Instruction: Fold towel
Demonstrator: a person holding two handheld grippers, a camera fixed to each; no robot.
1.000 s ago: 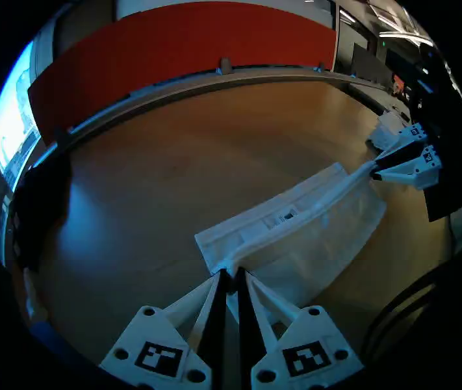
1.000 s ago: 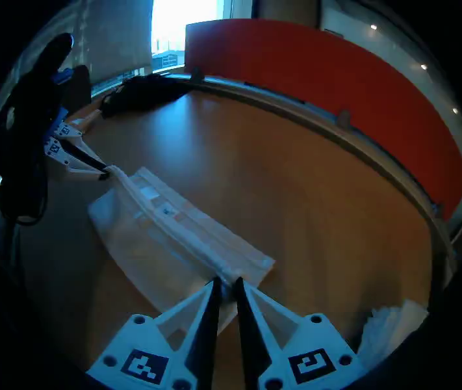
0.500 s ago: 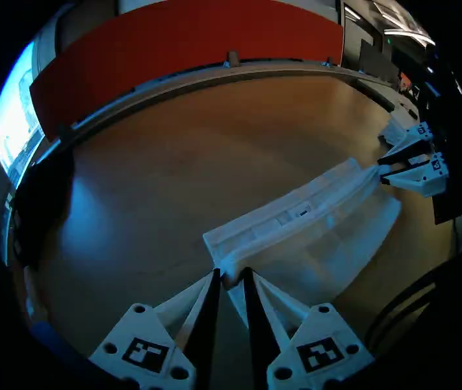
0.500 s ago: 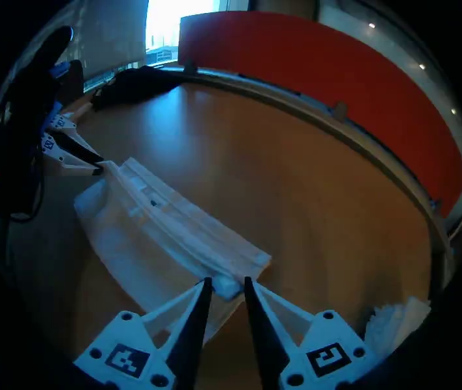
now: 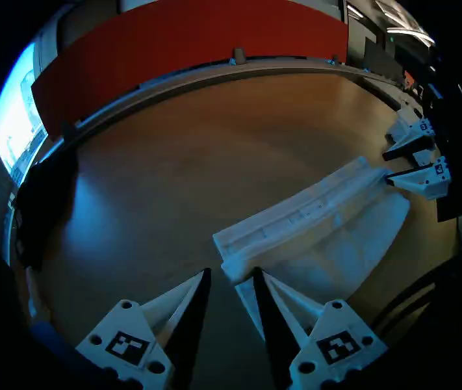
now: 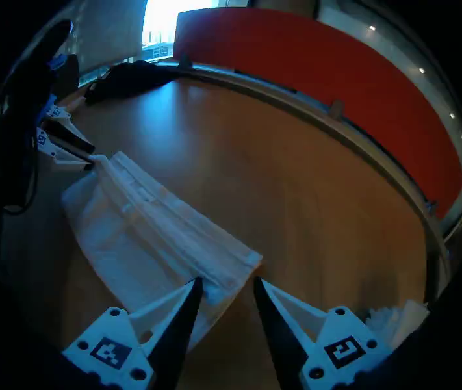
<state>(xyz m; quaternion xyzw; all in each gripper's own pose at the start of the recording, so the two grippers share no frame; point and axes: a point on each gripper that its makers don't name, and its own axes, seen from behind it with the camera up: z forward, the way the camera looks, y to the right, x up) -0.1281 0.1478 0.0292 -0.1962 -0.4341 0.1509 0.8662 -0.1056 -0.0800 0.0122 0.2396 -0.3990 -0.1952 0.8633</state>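
Towel (image 5: 308,227), white, folded into a long band, flat on worktop (image 5: 185,162). Left gripper (image 5: 231,273) and right gripper (image 6: 227,281): jaws apart at opposite ends (likely so the fold lies undisturbed), clamping nothing.

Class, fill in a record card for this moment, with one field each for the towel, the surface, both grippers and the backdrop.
towel: white towel, partly folded lengthwise, lying flat
surface: wooden table
left gripper: open, at one end of the towel
right gripper: open, at the other end
backdrop: red panel along the table's far edge
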